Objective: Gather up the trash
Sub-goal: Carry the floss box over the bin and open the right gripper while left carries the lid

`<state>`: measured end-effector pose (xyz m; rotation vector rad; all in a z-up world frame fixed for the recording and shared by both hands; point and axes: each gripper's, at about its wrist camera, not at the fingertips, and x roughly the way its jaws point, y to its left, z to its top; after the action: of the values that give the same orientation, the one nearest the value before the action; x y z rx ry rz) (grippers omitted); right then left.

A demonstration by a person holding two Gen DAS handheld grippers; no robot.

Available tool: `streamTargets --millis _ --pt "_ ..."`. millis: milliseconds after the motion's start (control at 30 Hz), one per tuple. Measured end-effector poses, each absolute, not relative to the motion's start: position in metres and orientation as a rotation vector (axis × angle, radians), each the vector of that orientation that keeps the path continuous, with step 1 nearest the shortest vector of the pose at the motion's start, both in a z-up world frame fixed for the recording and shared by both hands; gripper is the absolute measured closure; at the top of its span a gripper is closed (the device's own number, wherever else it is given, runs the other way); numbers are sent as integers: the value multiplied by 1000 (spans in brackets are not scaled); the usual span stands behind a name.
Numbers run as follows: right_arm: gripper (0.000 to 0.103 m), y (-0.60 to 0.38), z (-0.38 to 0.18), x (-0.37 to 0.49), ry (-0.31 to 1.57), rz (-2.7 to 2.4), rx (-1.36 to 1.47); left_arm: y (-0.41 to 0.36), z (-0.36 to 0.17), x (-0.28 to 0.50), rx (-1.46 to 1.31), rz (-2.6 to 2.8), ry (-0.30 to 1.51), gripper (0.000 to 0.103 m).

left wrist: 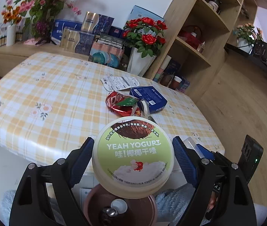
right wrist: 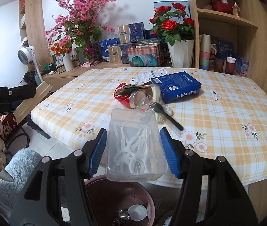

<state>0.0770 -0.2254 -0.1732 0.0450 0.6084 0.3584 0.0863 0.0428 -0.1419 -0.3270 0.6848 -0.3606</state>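
My left gripper (left wrist: 133, 154) is shut on a yogurt cup (left wrist: 133, 155) with a green lid, held above a reddish-brown trash bin (left wrist: 88, 203). My right gripper (right wrist: 133, 150) stands either side of a clear plastic box of floss picks (right wrist: 134, 146), over the same bin (right wrist: 95, 194), with a sliver of gap at each pad. On the checked table lie a crushed red can (right wrist: 131, 96), a blue coffee box (right wrist: 176, 88), a black fork (right wrist: 166, 115) and a white wrapper (right wrist: 148, 76). The left gripper also shows at the left edge of the right wrist view (right wrist: 23, 101).
The bin holds a small can (right wrist: 124, 214) and a white lid (right wrist: 138, 211). The table (right wrist: 227, 113) has a yellow checked cloth; its near edge is just beyond the bin. Flower pots, boxes and wooden shelves (right wrist: 227, 22) stand behind it. A black device (left wrist: 250, 158) stands at the right.
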Motion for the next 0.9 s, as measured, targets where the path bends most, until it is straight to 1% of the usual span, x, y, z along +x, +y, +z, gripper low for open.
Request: streamTargets --millis 533,900 --pt "44 -217 -171 50 603 393 22 48 -138 43 -313 -330 664 21" --pt "44 -203 -188 52 647 437 8 53 -153 46 -333 -316 703 20"
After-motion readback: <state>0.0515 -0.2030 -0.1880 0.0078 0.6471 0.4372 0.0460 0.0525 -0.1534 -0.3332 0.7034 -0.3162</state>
